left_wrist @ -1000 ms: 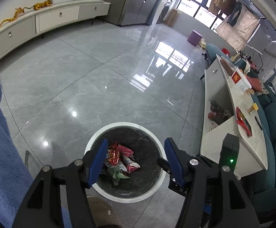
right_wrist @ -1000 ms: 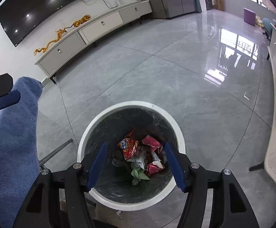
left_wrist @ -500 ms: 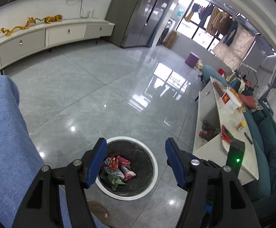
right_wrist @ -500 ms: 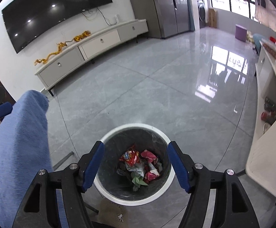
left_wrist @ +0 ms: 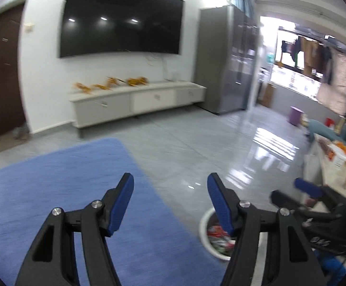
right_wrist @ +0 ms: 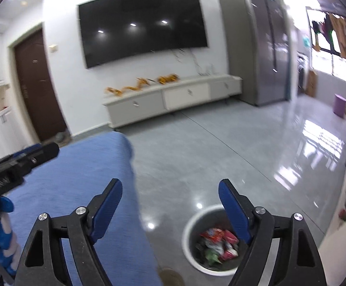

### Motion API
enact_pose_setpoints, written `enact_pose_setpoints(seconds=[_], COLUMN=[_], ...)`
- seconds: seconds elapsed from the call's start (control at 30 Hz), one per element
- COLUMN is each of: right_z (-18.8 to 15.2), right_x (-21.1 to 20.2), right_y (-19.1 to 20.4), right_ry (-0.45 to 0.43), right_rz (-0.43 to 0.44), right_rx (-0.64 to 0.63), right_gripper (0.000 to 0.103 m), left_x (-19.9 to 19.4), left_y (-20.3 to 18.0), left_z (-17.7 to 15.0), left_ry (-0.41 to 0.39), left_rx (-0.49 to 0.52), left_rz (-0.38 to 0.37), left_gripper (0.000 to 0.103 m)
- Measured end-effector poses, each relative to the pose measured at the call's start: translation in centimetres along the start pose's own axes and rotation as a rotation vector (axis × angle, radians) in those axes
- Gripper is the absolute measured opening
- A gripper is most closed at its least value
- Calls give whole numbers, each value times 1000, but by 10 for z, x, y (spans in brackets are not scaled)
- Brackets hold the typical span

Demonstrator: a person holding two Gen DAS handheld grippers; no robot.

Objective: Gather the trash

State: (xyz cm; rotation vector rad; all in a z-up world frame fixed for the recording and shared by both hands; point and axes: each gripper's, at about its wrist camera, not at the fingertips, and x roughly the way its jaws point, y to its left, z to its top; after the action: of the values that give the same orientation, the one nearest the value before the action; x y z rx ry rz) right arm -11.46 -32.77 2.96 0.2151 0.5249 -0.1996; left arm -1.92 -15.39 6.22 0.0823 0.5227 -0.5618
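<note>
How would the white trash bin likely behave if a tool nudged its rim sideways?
The trash bin would probably slide easily, since the tiled floor looks glossy. It likely feels light: only crumpled wrappers lie inside. Its wide, squat shape probably resists tipping.

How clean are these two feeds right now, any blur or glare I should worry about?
Left wrist view: motion blur smears the room and the white-rimmed trash bin; window glare streaks the glossy grey floor; the left gripper stays sharp. Right wrist view: milder blur, wrappers in the bin readable, same floor glare, fisheye bending the wall-mounted black TV; the right gripper is crisp.
</note>
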Motion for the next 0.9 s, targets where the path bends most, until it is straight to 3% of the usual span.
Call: enact_pose_setpoints(seconds=[0.27,0.33,0.4,0.47,0.57,0.9], right_z=[-8,-12,-13,-14,-14,-13], right_x=[-9,-13,-16,-21,-29,-45], right_y=[71,82,89,93,92,88], right_ry=[-52,-58,-69,-80,-101,-165], right_rz=[98,115,126,136,138,95], right_rx=[-112,-136,-147,-149,-152,-127], right_gripper=[89,90,91,91,93,96], left_x=[-67,-82,-95,-109,-126,-143], left_y=[53,62,67,70,67,61], left_z=[-24,-29,-32,-36,-42,-51], left_ry=[-89,-108,-133,-166,-192,-226], left_rx=[-58,-69,-79,-81,-88,-128], left_rz=[228,260,286,321,347,395], left_gripper=[63,68,79,83,94,103])
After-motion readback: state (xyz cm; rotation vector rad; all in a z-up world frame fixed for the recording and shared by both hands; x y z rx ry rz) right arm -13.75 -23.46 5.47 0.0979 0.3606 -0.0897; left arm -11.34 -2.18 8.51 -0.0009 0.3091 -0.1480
